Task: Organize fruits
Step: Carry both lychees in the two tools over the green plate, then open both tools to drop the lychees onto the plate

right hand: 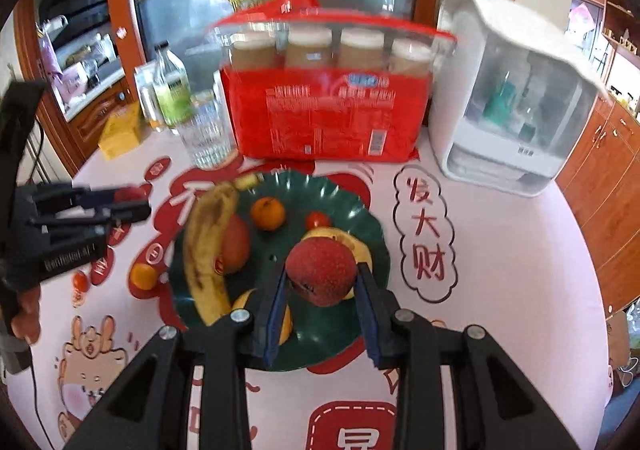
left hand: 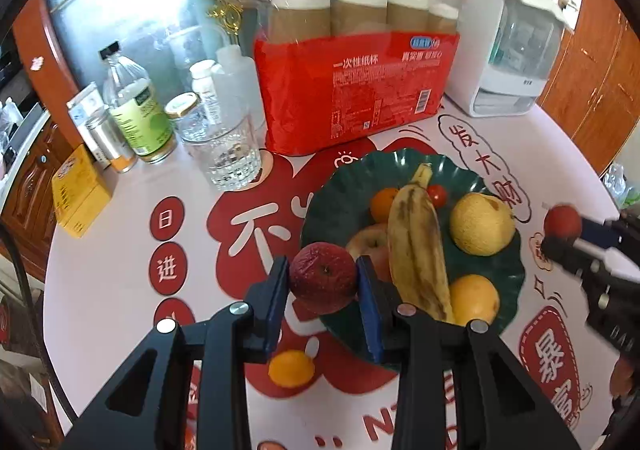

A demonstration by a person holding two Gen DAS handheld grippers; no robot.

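Note:
A dark green scalloped plate (left hand: pixel 508 274) (right hand: pixel 356 210) on the table holds a spotted banana (left hand: pixel 416 246) (right hand: pixel 204 250), a yellow pear (left hand: pixel 482 224), an apple (left hand: pixel 366 240), oranges (left hand: pixel 474 298) (right hand: pixel 268 213) and a cherry tomato (left hand: pixel 437 195) (right hand: pixel 318 220). My left gripper (left hand: pixel 323 278) is shut on a wrinkled dark red fruit (left hand: pixel 323 277), held over the plate's left rim. My right gripper (right hand: pixel 322 276) is shut on another wrinkled red fruit (right hand: pixel 321 270), held above the plate. Each gripper shows in the other's view, the right one (left hand: pixel 560 232) and the left one (right hand: pixel 132 202).
A small orange (left hand: pixel 291 368) (right hand: pixel 143 276) and a cherry tomato (right hand: pixel 79 281) lie on the tablecloth left of the plate. Behind stand a red pack of paper cups (left hand: pixel 352 90) (right hand: pixel 324 118), a glass tumbler (left hand: pixel 226 154), bottles (left hand: pixel 136 106), a yellow box (left hand: pixel 78 194) and a white dispenser (left hand: pixel 508 38) (right hand: pixel 516 98).

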